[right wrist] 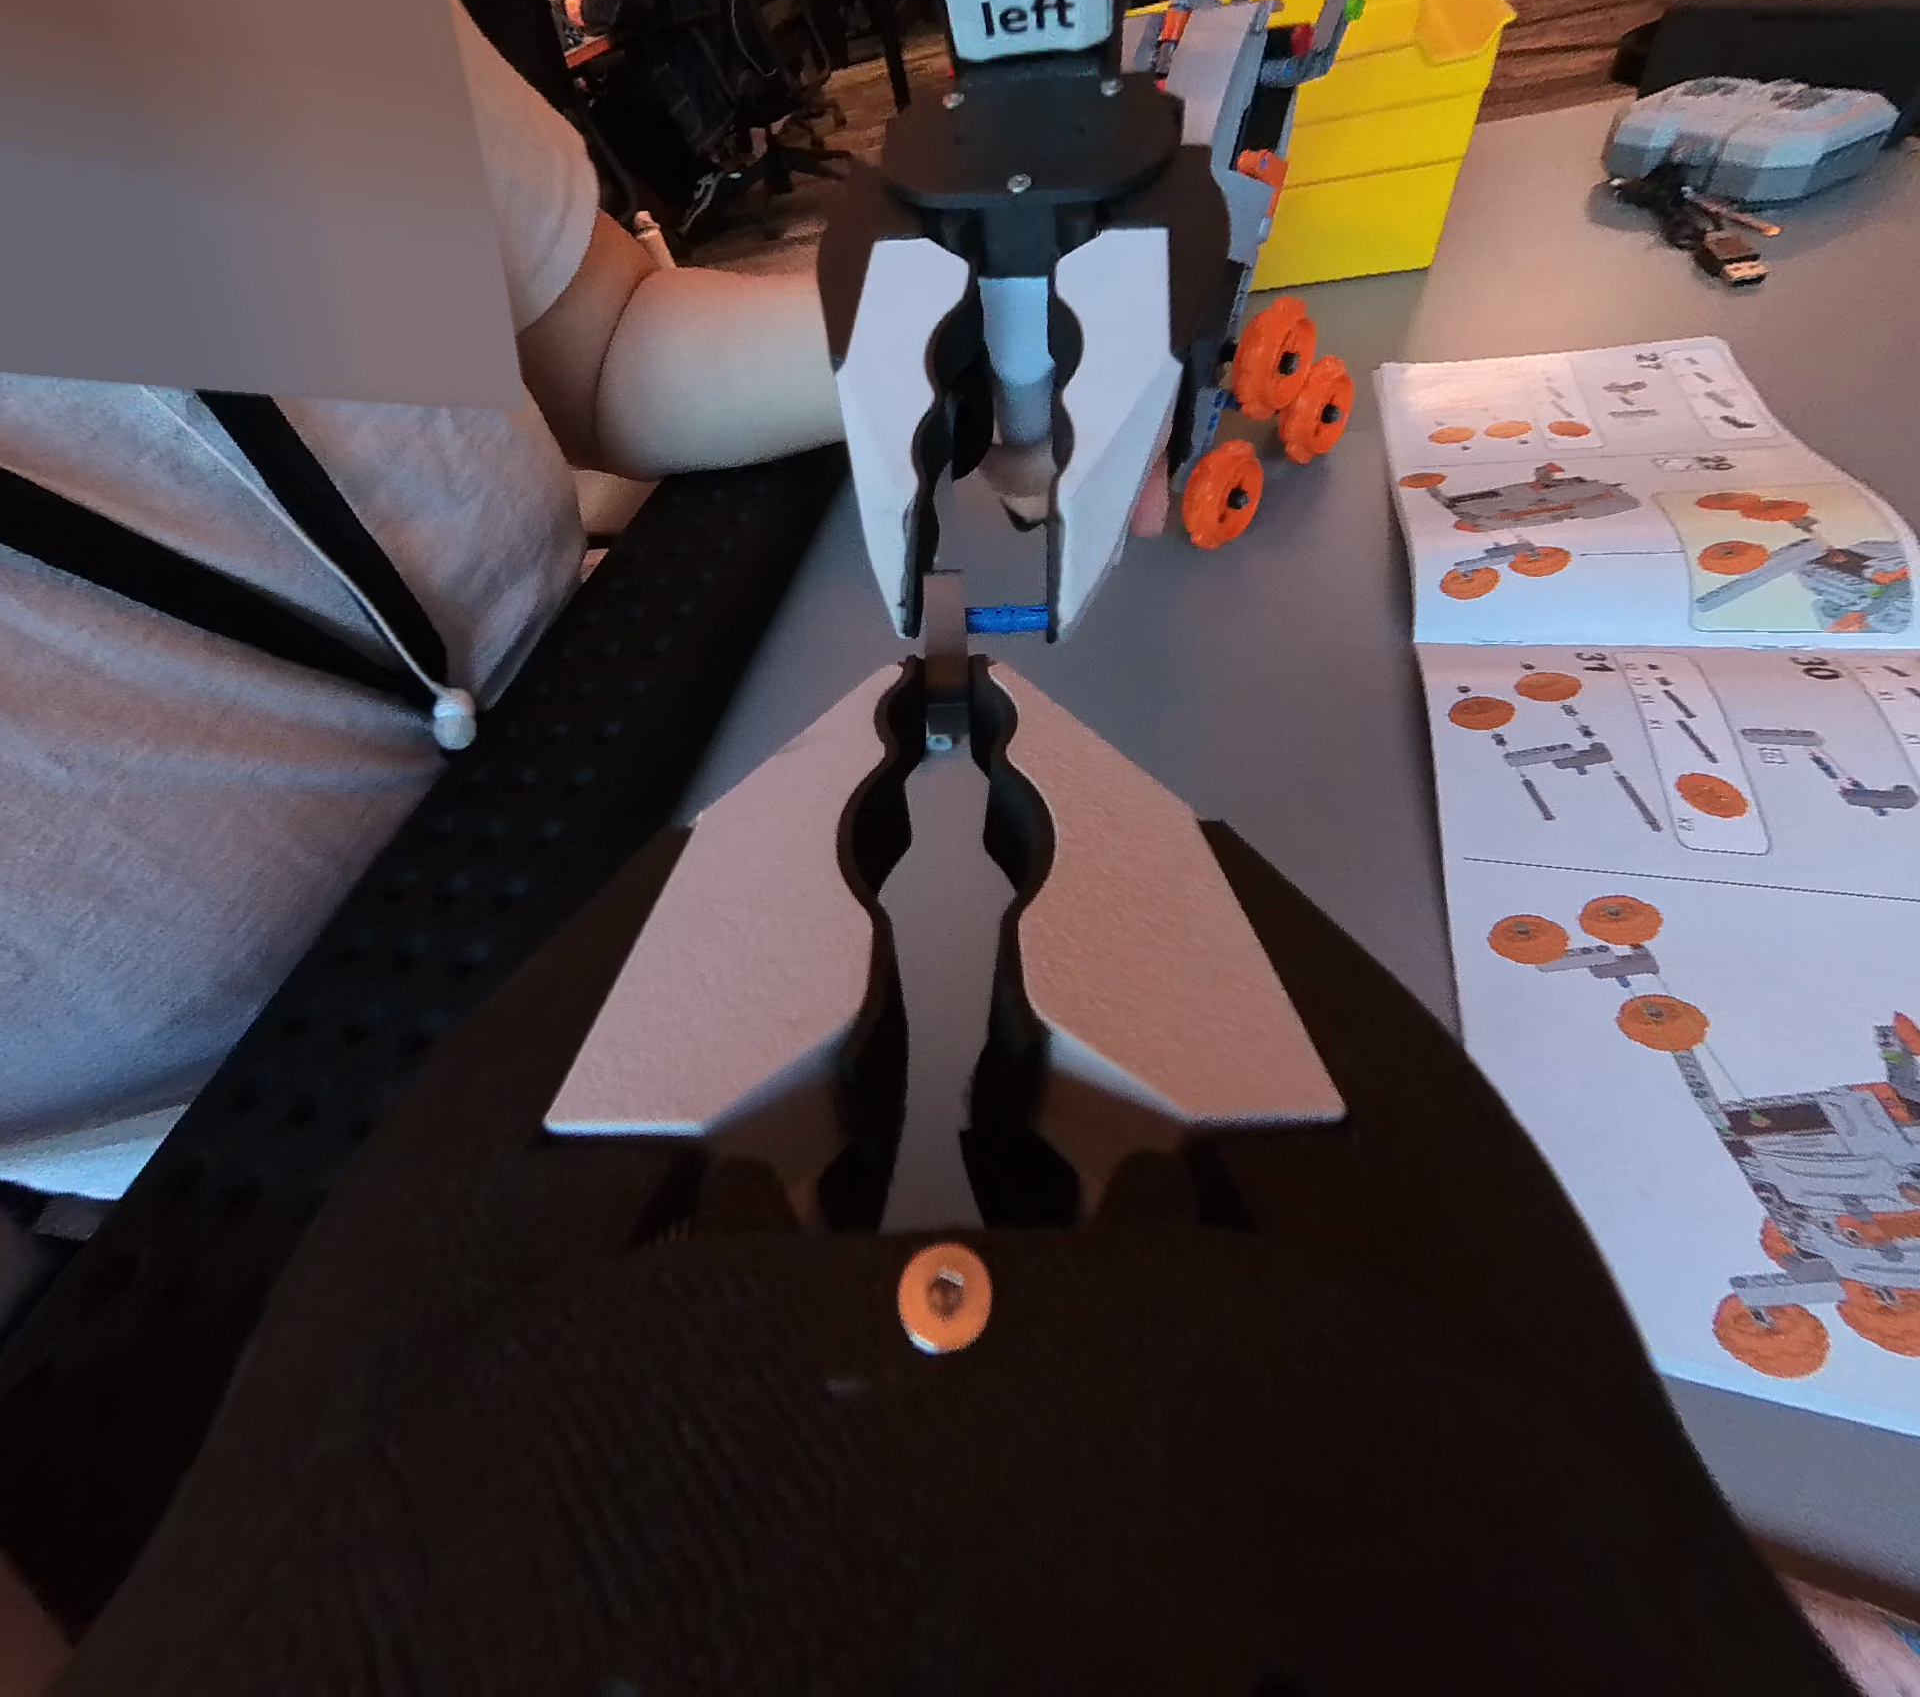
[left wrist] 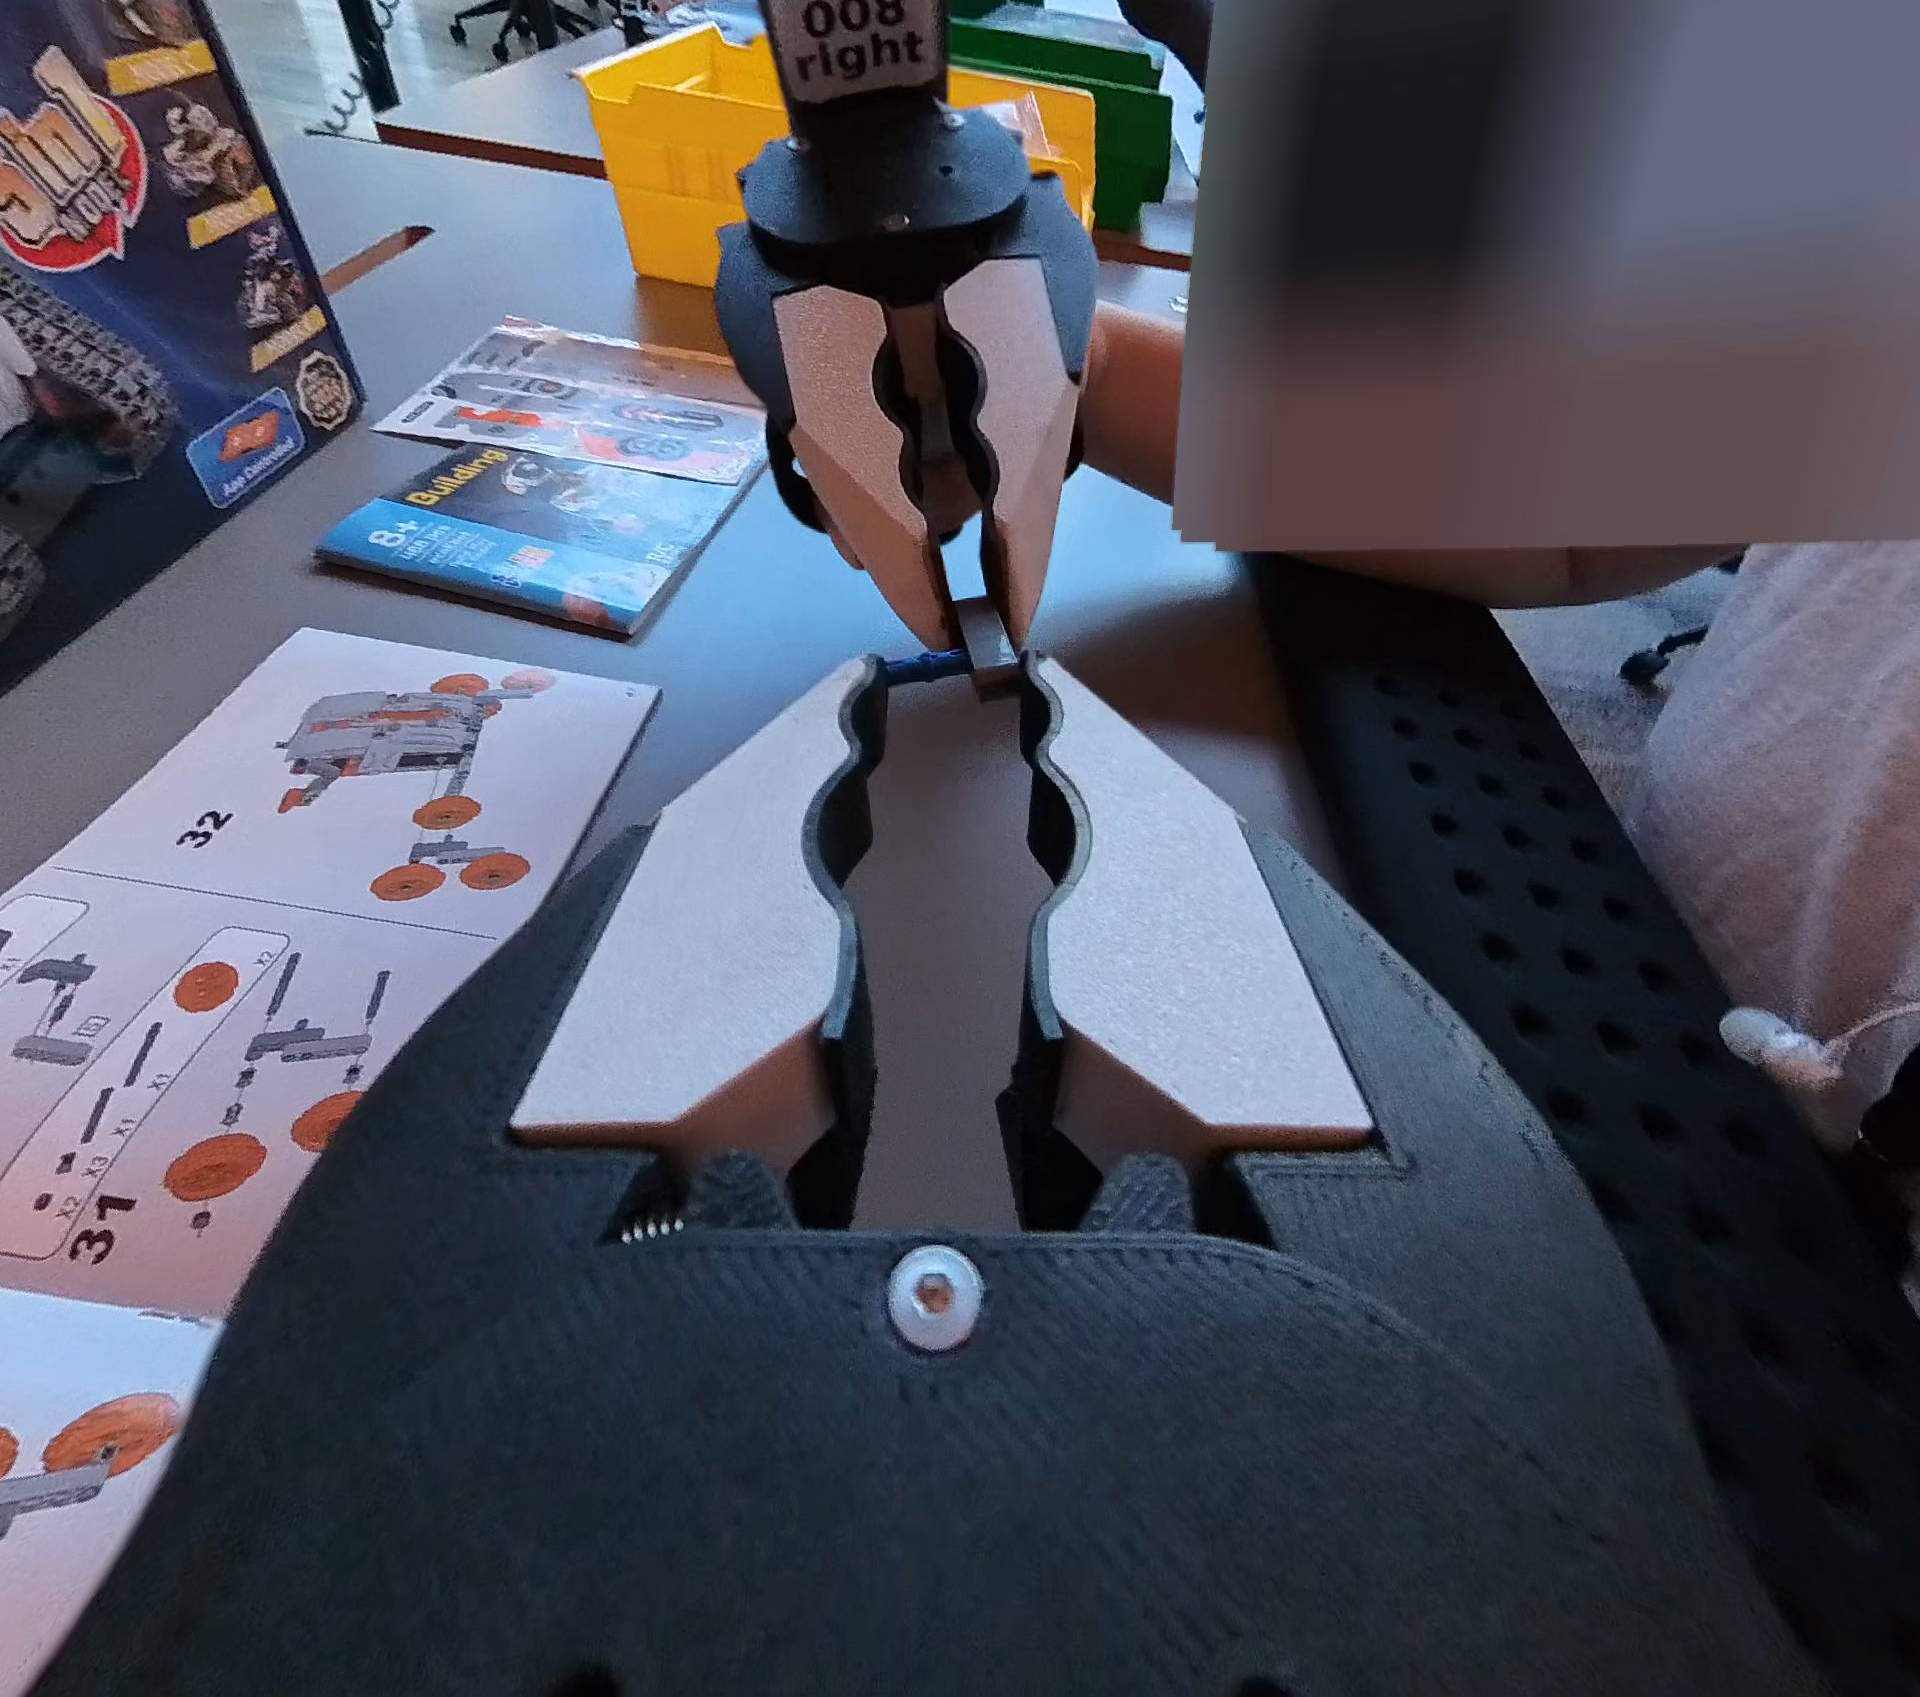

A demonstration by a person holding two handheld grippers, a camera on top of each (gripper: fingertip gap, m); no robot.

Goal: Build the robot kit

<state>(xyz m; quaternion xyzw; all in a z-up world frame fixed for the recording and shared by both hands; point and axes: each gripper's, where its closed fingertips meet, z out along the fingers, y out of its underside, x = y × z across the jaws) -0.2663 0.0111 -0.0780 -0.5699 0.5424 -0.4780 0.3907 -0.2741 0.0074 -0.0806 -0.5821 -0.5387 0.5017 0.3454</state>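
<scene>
My left gripper (left wrist: 951,668) is closed on a short blue pin (left wrist: 923,665) and the end of a small dark grey beam (left wrist: 987,645), squeezed between its fingertips above the grey table (left wrist: 727,629). My right gripper (left wrist: 987,634) comes in from the opposite side and is shut on the same grey beam. In the right wrist view, my right gripper (right wrist: 943,668) pinches the grey beam (right wrist: 943,712). The left gripper (right wrist: 985,624) faces it, with the blue pin (right wrist: 1003,617) lying crosswise between its tips and meeting the beam.
An open instruction booklet (right wrist: 1662,712) (left wrist: 343,816) lies beside the grippers. A partly built model with orange wheels (right wrist: 1268,380) stands before a yellow bin (right wrist: 1382,120). Two booklets (left wrist: 540,525), a printed box (left wrist: 156,193), a green bin (left wrist: 1070,78) and a grey hub (right wrist: 1756,135) sit around. A person sits at the black perforated table edge (right wrist: 582,816). My left and right fingertips are right by each other.
</scene>
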